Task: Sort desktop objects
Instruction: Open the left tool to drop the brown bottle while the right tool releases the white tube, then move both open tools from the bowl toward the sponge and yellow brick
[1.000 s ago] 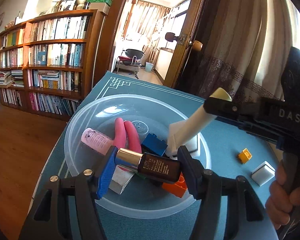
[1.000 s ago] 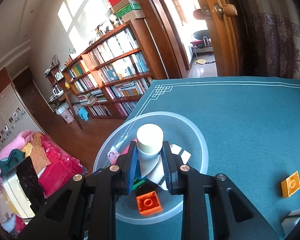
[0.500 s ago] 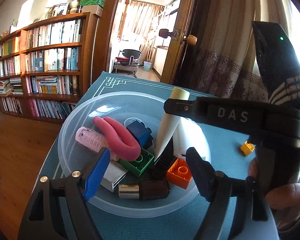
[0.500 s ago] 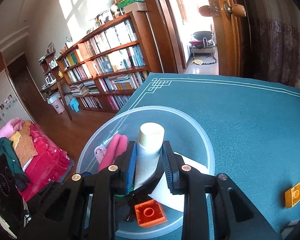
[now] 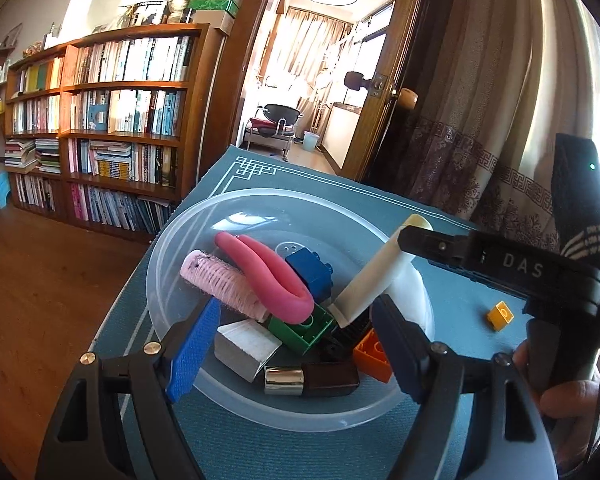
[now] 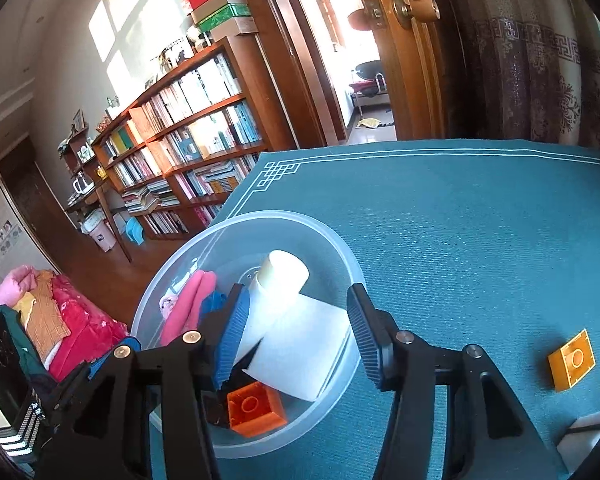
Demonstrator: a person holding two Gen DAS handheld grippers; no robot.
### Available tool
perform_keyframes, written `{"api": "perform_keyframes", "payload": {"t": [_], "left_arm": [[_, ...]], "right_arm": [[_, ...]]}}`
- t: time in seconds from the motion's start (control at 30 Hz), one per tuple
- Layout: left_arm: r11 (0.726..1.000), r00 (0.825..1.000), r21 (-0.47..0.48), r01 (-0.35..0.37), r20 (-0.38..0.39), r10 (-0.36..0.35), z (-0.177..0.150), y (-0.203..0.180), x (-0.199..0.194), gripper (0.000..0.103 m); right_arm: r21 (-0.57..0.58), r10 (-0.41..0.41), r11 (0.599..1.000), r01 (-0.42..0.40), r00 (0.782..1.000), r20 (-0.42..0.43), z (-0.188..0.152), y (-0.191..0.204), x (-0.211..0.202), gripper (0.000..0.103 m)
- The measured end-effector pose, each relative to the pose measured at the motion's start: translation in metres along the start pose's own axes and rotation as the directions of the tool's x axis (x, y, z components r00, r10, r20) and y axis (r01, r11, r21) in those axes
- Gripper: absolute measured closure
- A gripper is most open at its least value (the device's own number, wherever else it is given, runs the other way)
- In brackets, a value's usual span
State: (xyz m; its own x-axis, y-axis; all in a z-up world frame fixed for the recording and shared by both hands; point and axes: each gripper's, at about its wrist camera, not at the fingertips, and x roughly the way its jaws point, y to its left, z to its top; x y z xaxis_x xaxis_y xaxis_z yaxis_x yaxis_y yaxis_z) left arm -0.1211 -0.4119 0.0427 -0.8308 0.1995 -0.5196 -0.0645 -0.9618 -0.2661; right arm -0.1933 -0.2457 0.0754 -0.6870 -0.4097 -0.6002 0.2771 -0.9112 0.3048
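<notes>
A clear plastic bowl [image 5: 188,240] on the teal mat holds a pink hair roller [image 5: 216,280], a bent pink piece [image 5: 268,276], blue [image 5: 310,270], green [image 5: 304,330] and orange bricks [image 5: 374,356], and a silver box [image 5: 246,346]. A dark bottle with a silver cap [image 5: 312,378] lies at the bowl's near side, just below my open left gripper [image 5: 296,344]. My right gripper [image 6: 296,332] is open over the bowl. The cream tube [image 6: 284,280] leans against its left pad [image 6: 232,332] and rests in the bowl [image 6: 340,248].
A yellow brick [image 6: 572,360] and a white box [image 6: 588,428] lie on the mat [image 6: 460,220] right of the bowl. The table's left edge drops to a wooden floor, with bookshelves [image 5: 120,120] beyond. A hand [image 5: 572,396] holds the right gripper's handle.
My left gripper opened and the dark bottle dropped into the bowl. My right gripper lowered the cream tube into the bowl and has now opened off it.
</notes>
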Motion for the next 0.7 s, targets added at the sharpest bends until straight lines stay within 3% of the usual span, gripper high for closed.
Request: {"api": "perform_keyframes", "payload": {"t": [0.23, 0.7], "left_arm": [[1.0, 1.0, 0.012, 0.003, 0.001, -0.003, -0.001, -0.004, 0.0, 0.021], [0.998, 1.0, 0.064, -0.001, 0.0, 0.001, -0.006, -0.017, -0.001, 0.02]], "right_arm": [[0.058, -0.032, 0.998, 0.034, 0.999, -0.043, -0.008, -0.022, 0.012, 0.049], [0.081, -0.058, 0.995, 0.057, 0.998, 0.001, -0.027, -0.049, -0.033, 0.048]]}}
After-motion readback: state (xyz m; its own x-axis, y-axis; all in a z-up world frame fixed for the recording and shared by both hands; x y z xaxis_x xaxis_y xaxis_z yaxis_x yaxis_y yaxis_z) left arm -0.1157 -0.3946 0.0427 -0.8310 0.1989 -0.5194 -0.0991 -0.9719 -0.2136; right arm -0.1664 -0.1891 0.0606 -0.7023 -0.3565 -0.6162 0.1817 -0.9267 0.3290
